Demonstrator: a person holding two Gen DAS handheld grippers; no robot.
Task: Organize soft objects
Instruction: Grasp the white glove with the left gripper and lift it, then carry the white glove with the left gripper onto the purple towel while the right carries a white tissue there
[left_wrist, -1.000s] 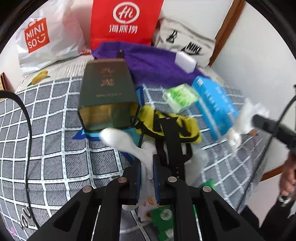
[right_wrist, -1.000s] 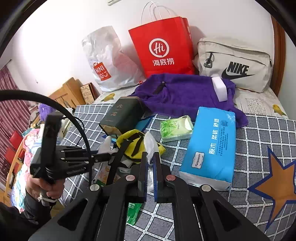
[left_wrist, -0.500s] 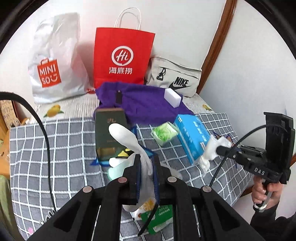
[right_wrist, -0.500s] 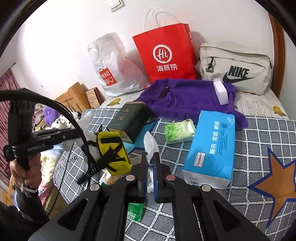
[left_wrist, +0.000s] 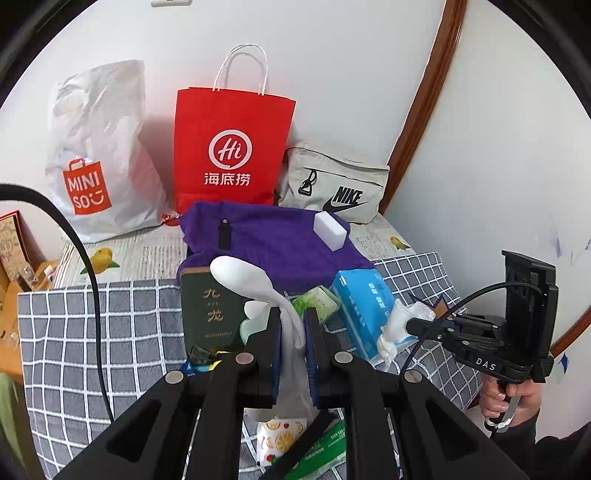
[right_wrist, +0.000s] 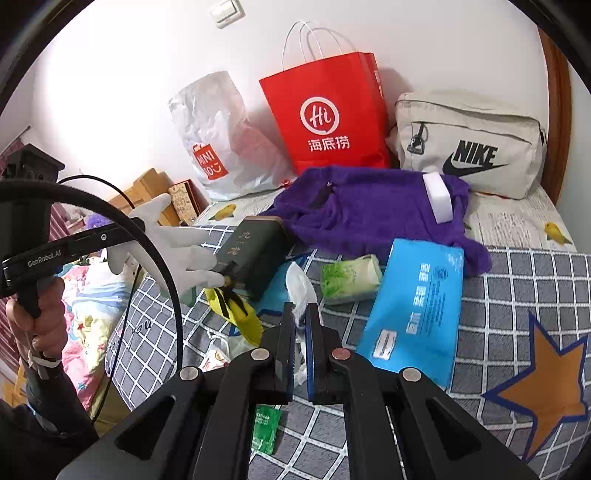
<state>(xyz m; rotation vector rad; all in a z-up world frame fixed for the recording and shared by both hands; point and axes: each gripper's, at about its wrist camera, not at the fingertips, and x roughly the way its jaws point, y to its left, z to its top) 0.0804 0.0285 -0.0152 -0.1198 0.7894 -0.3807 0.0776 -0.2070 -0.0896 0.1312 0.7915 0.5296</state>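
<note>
My left gripper is shut on a white glove, held up above the bed; the glove's fingers spread out beside the left gripper in the right wrist view. My right gripper is shut on a crumpled white sheet, and in the left wrist view that sheet hangs at the right gripper's tip. A yellow pouch with black straps lies on the checked bed cover under the glove. A purple cloth is spread further back.
On the bed lie a dark green box, a green tissue pack, a blue tissue pack and a white sponge block. A red paper bag, a white plastic bag and a beige bag line the wall.
My left gripper has risen well above the bed with the white glove in it, leaving the yellow pouch below. The right gripper has stayed nearly still with its white sheet.
</note>
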